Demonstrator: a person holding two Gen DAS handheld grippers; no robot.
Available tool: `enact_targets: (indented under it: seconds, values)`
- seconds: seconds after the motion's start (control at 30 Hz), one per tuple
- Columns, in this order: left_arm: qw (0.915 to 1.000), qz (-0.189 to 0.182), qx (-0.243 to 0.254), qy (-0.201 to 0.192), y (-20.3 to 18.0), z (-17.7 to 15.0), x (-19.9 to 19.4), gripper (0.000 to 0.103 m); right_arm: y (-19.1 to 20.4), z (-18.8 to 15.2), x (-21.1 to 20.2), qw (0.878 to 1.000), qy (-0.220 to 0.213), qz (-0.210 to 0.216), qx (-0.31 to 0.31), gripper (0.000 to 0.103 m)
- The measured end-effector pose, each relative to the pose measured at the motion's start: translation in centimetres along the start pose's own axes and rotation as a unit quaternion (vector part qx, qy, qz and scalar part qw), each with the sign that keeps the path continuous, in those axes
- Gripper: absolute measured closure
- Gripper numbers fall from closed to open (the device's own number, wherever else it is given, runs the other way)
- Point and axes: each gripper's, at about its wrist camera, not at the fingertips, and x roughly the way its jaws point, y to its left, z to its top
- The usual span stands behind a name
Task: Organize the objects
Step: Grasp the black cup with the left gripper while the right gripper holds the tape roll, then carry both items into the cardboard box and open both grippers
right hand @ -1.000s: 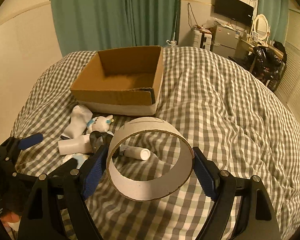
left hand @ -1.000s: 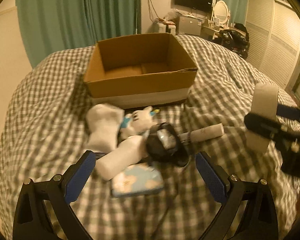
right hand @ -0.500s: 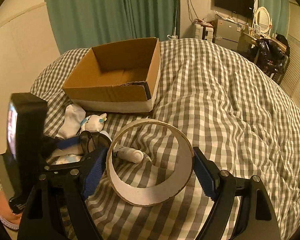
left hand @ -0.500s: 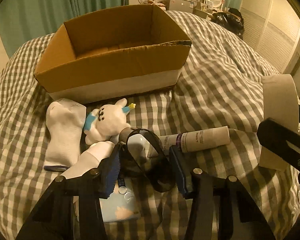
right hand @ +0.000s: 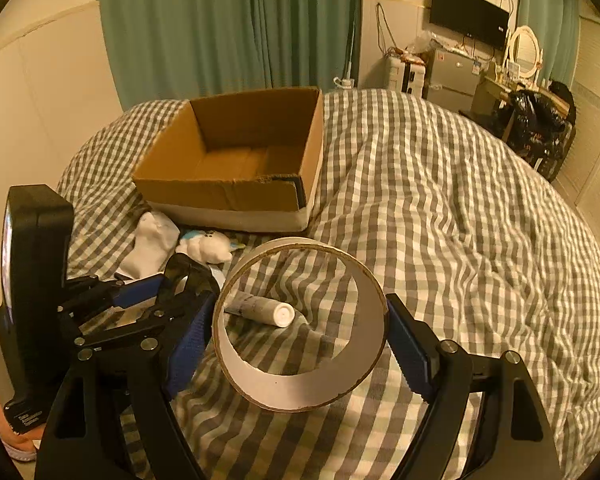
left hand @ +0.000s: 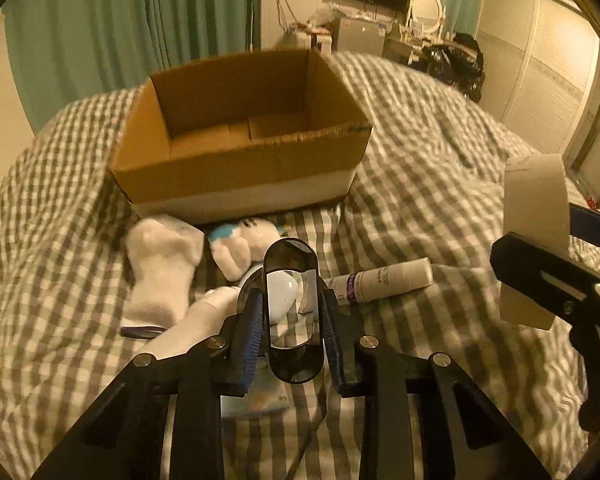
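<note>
Pinching a dark, see-through oval ring (left hand: 293, 312) between their blue pads, the left tongs (left hand: 292, 320) sit at lower centre of the left wrist view, squeezing the ring on both sides so it stands upright above the bed (left hand: 440, 168). Through the ring a white rounded thing shows, too blurred to name. In the right wrist view the right tongs (right hand: 300, 332) clamp a wide cardboard tape ring (right hand: 300, 324) from left and right at lower centre, its opening facing the camera; the same ring appears at the right edge of the left wrist view, held off the checked cover.

An open cardboard box (left hand: 240, 140) with a white band along its base rests on the bed in the upper middle of both views, and nothing can be seen lying inside it. Just in front of it, toward the left, lie a white sock (left hand: 162, 272) and a small white plush toy (left hand: 240, 246) with blue trim, touching each other. A white tube (left hand: 384, 276) lies on its side to the right of the oval ring; it carries a purple band and small print, too blurred to read. In the right wrist view this tube (right hand: 260, 308) shows through the tape ring.

At the left edge of the right wrist view the black body of the left tool bears a white label (right hand: 30, 418), its small lettering not legible. Green curtains (right hand: 228, 24) hang behind the bed.
</note>
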Motion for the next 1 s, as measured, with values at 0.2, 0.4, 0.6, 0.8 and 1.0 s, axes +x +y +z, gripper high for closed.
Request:
enact_targets:
  seconds: [0.2, 0.4, 0.6, 0.8, 1.0]
  values:
    - [0.9993, -0.003, -0.011, -0.037, 0.6, 0.9, -3.7, 0.075, 1.1, 0.6, -3.1, 1.000, -0.026, -0.005, -0.012, 0.021]
    - [0.9970, -0.006, -0.023, -0.074, 2.1, 2.4, -7.5, 0.075, 2.4, 1.4, -5.9, 0.998, -0.051, -0.005, -0.028, 0.021]
    - [0.9934, 0.007, -0.027, -0.111, 4.0, 5.1, -10.6, 0.075, 3.9, 3.8, -7.5, 0.997, -0.068, 0.011, -0.047, 0.021]
    - [0.9914, 0.016, -0.027, -0.127, 5.6, 8.3, -11.5, 0.075, 5.2, 7.3, -8.1, 0.994, -0.078, 0.044, -0.063, 0.021]
    - [0.9902, 0.022, -0.032, -0.134, 7.2, 11.8, -10.7, 0.075, 6.1, 11.5, -6.8, 0.993, -0.083, 0.052, -0.070, 0.022]
